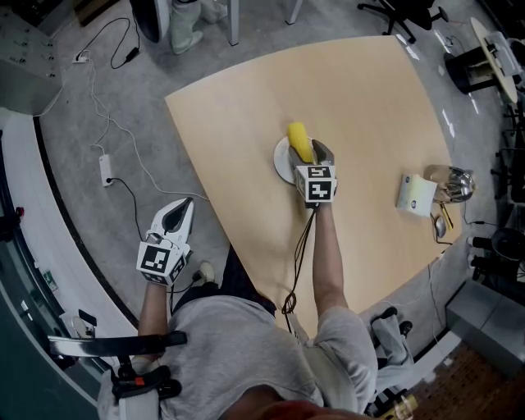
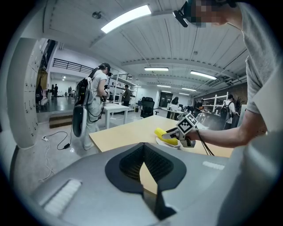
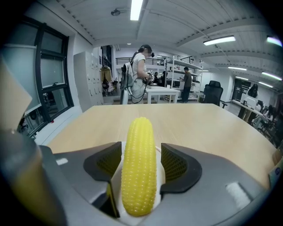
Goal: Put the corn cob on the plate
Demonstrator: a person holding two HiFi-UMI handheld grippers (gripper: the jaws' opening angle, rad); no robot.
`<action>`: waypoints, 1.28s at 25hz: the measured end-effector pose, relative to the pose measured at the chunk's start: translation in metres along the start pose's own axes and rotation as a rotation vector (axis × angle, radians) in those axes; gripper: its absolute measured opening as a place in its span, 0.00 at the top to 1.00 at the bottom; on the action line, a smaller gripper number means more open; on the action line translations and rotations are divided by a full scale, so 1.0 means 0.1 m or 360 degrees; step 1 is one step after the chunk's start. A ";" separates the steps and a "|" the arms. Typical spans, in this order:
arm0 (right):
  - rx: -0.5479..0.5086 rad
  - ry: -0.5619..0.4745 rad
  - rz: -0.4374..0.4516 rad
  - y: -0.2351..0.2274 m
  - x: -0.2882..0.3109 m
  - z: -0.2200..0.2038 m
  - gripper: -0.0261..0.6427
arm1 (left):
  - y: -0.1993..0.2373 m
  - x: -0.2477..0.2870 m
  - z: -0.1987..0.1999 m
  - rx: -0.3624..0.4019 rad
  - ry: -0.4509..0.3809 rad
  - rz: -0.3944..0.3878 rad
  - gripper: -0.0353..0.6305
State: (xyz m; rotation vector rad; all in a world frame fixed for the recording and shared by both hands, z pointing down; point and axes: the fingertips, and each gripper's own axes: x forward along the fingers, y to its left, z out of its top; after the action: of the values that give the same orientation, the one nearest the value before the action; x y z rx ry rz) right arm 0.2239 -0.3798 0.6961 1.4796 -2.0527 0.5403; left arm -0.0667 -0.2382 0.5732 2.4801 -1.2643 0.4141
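Head view, from the left edge: a grey floor (image 1: 82, 107) with a white cable (image 1: 105, 123) trailing down to a power block (image 1: 106, 170). The left tongs (image 1: 189, 203) are held over that floor, just off the near-left edge of the tabletop (image 1: 369, 107). They are closed tip to tip, with nothing between them.

The tabletop is pale wood with rounded corners, and it is bare over most of its surface. Near its middle sits a small white plate (image 1: 281, 161). The yellow corn cob (image 1: 300, 141) lies on the plate, its far end reaching past the rim. The right tongs (image 1: 309, 152) straddle the cob's near end. In the right gripper view they stand apart on either side of the cob, with slivers of white plate showing beside it, so the pads are not pressing on it.

Further right, near the tabletop's edge, a white box (image 1: 416, 194) stands just beside a shiny metal object (image 1: 456, 184).

The right gripper view shows the room beyond the tabletop. A dark-framed window (image 3: 53, 84) is at the left, and a person (image 3: 139, 70) stands at a white desk (image 3: 161, 92). Then come open shelving (image 3: 177, 73) and a black office chair (image 3: 213, 92). Strip lights (image 3: 135, 9) run along a ribbed ceiling.
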 end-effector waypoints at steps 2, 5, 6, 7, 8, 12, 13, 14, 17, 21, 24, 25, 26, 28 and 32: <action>0.0004 0.0002 0.0007 0.01 -0.01 0.00 0.53 | 0.01 -0.01 -0.01 0.0000 -0.0004 0.0004 0.92; -0.0004 0.0007 0.0010 0.03 -0.01 0.00 0.51 | 0.02 -0.03 -0.02 -0.0007 -0.0009 0.0008 0.92; -0.0007 0.0007 0.0010 0.03 0.00 -0.02 0.51 | 0.02 -0.03 -0.02 -0.0009 -0.0012 0.0007 0.92; -0.0003 0.0005 0.0009 0.02 0.01 -0.04 0.50 | 0.02 -0.02 -0.02 -0.0011 -0.0014 0.0006 0.92; 0.0006 0.0002 0.0005 0.01 0.03 -0.06 0.50 | 0.02 -0.02 -0.03 -0.0013 -0.0017 0.0004 0.92; 0.0004 0.0002 0.0005 0.04 -0.03 -0.04 0.49 | 0.01 -0.06 -0.06 -0.0016 -0.0027 0.0000 0.92; -0.0004 0.0000 0.0008 0.06 -0.07 0.00 0.49 | 0.01 -0.09 -0.03 -0.0014 -0.0029 0.0001 0.92; -0.0008 -0.0005 0.0010 0.08 -0.12 0.04 0.49 | 0.00 -0.14 0.02 -0.0013 -0.0031 0.0002 0.92; 0.0000 -0.0019 0.0014 0.12 -0.21 0.13 0.49 | -0.02 -0.23 0.09 -0.0009 -0.0036 0.0003 0.92; 0.0016 -0.0030 0.0001 0.14 -0.27 0.13 0.48 | -0.03 -0.30 0.10 -0.0011 -0.0050 0.0003 0.92; 0.0007 -0.0040 -0.0002 0.18 -0.35 0.17 0.48 | -0.04 -0.36 0.12 -0.0009 -0.0060 0.0003 0.92; 0.0001 -0.0041 -0.0002 0.19 -0.37 0.18 0.47 | -0.05 -0.38 0.15 -0.0009 -0.0062 0.0004 0.92; -0.0002 -0.0043 -0.0004 0.20 -0.40 0.19 0.47 | -0.06 -0.41 0.17 -0.0008 -0.0064 0.0006 0.92; 0.0000 -0.0050 -0.0012 0.22 -0.45 0.21 0.47 | -0.07 -0.45 0.19 0.0001 -0.0070 0.0005 0.92; -0.0006 -0.0081 -0.0043 0.24 -0.59 0.27 0.47 | -0.08 -0.54 0.25 0.0002 -0.0093 -0.0003 0.92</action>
State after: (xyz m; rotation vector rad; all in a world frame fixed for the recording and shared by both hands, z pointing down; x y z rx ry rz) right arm 0.2096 -0.3460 0.6374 1.5312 -2.0682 0.4928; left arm -0.0878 -0.2044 0.5277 2.5113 -1.2845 0.3446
